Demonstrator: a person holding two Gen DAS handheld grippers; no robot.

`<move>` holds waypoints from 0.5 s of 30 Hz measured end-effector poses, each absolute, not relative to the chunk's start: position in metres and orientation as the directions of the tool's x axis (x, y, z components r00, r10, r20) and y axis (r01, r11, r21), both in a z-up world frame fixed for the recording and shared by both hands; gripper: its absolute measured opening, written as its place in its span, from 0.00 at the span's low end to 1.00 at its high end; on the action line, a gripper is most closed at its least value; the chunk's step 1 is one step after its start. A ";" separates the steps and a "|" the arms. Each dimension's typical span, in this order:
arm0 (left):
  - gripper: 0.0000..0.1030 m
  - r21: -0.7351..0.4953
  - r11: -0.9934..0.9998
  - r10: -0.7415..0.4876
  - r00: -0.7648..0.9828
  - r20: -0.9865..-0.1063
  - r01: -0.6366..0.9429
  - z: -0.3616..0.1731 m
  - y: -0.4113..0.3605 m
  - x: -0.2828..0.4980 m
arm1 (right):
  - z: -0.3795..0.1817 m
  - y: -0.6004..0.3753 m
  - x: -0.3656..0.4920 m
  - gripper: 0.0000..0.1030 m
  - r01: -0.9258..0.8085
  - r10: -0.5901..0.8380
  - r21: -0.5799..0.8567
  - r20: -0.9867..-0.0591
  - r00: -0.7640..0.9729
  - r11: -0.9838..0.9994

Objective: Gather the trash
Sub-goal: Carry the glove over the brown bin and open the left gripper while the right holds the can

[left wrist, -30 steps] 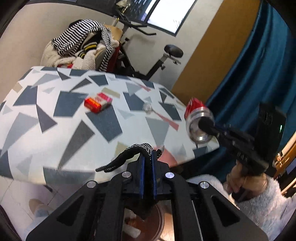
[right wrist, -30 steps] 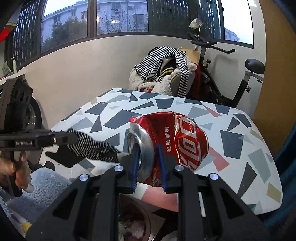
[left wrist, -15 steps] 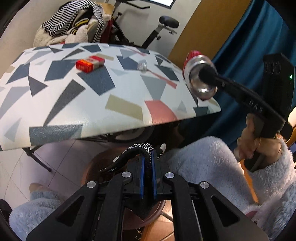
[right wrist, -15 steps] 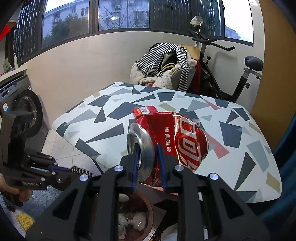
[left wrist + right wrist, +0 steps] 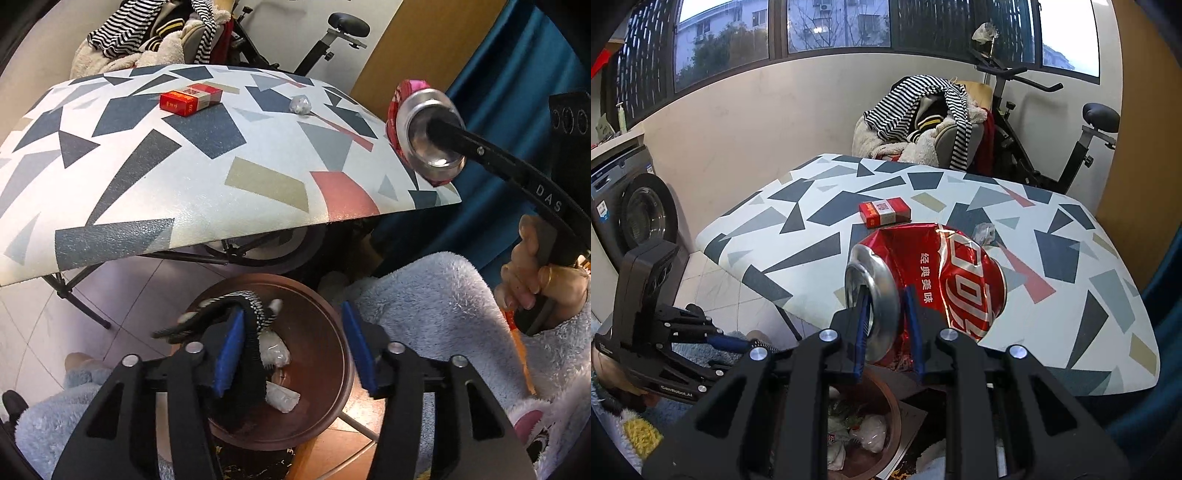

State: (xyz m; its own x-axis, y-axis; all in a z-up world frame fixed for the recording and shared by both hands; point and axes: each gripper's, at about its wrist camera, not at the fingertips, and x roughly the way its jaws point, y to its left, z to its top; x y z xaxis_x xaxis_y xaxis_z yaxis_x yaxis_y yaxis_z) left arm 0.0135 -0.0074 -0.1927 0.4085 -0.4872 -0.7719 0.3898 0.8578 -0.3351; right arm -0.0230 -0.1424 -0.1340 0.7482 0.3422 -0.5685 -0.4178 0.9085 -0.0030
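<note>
Over the brown bin (image 5: 334,321), the left gripper (image 5: 291,354) had just been opening, its striped glove (image 5: 236,314) draped loose on one pad to drop; the right gripper (image 5: 886,325) stayed clamped on the crushed red can (image 5: 934,280), likely next.

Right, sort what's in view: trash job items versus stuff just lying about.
Job:
- crushed red can, held in right tongs
- striped black cloth at left tongs
- brown bin
- red box
- crumpled wrapper

Lying about:
- clothes pile
- exercise bike
- washing machine
</note>
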 end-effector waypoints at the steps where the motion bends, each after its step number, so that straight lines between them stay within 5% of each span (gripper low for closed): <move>1: 0.51 -0.339 0.856 -0.490 0.407 -0.771 0.390 -0.192 -0.007 0.013 | -0.135 -0.141 -0.023 0.22 -0.418 0.342 -0.003 -0.569 0.748 0.908; 15: 0.71 -0.335 0.878 -0.410 0.178 -0.894 0.341 -0.251 -0.025 0.031 | -0.139 -0.140 -0.024 0.22 -0.415 0.341 0.000 -0.570 0.748 0.910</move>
State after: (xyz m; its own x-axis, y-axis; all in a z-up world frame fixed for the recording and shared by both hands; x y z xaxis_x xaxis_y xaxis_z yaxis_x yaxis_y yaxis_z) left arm 0.0308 -0.0247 -0.2511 0.1777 -0.4104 -0.8944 0.3405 0.8784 -0.3354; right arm -0.0244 -0.1403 -0.1386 0.7477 0.3408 -0.5699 -0.4150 0.9098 -0.0005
